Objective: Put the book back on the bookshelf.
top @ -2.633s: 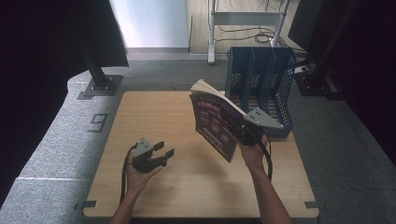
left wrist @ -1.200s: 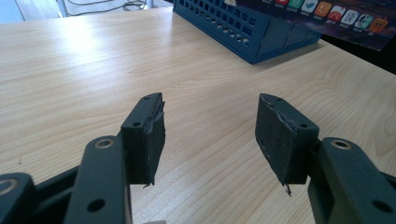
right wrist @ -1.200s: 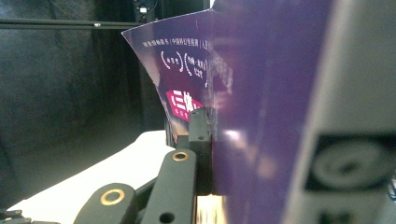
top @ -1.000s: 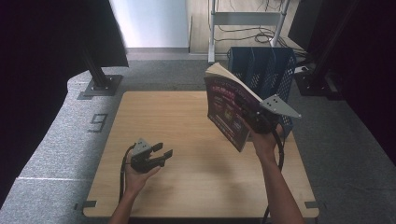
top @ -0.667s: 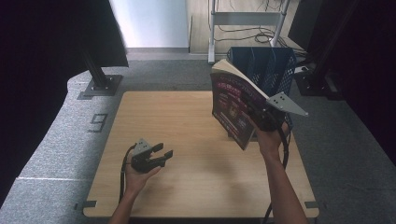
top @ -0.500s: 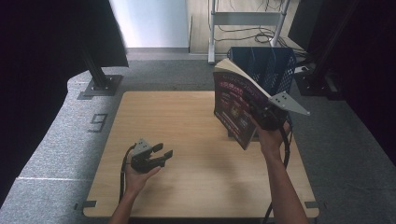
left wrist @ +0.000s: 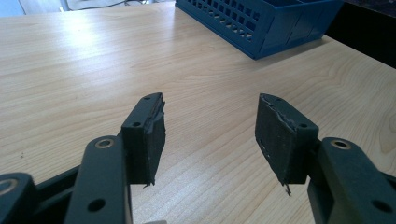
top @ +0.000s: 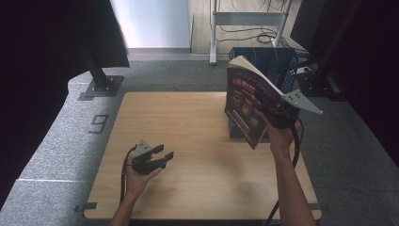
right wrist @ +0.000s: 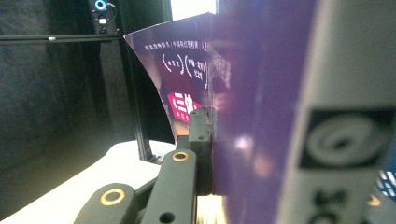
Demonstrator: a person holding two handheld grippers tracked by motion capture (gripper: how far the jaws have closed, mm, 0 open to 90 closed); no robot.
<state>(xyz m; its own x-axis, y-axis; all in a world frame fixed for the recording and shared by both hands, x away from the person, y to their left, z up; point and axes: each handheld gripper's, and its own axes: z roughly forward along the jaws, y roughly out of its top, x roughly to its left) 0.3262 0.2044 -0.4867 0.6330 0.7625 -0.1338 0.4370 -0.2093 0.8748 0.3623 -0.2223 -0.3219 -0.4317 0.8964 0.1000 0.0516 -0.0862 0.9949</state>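
Down at about seven o'clock on the wooden table (top: 197, 122), the left gripper (top: 160, 157) rests in the person's hand just as it did a moment ago, its jaws spread wide with nothing between them. Over at three o'clock, the right gripper (top: 268, 104) is clamped on a purple-covered book (top: 244, 106), one black jaw pressed flat against the cover. Since half a second back the book has risen a touch and moved toward the blue file rack (top: 277, 61) at one o'clock, now held upright, well clear of the tabletop, partly hiding the rack.
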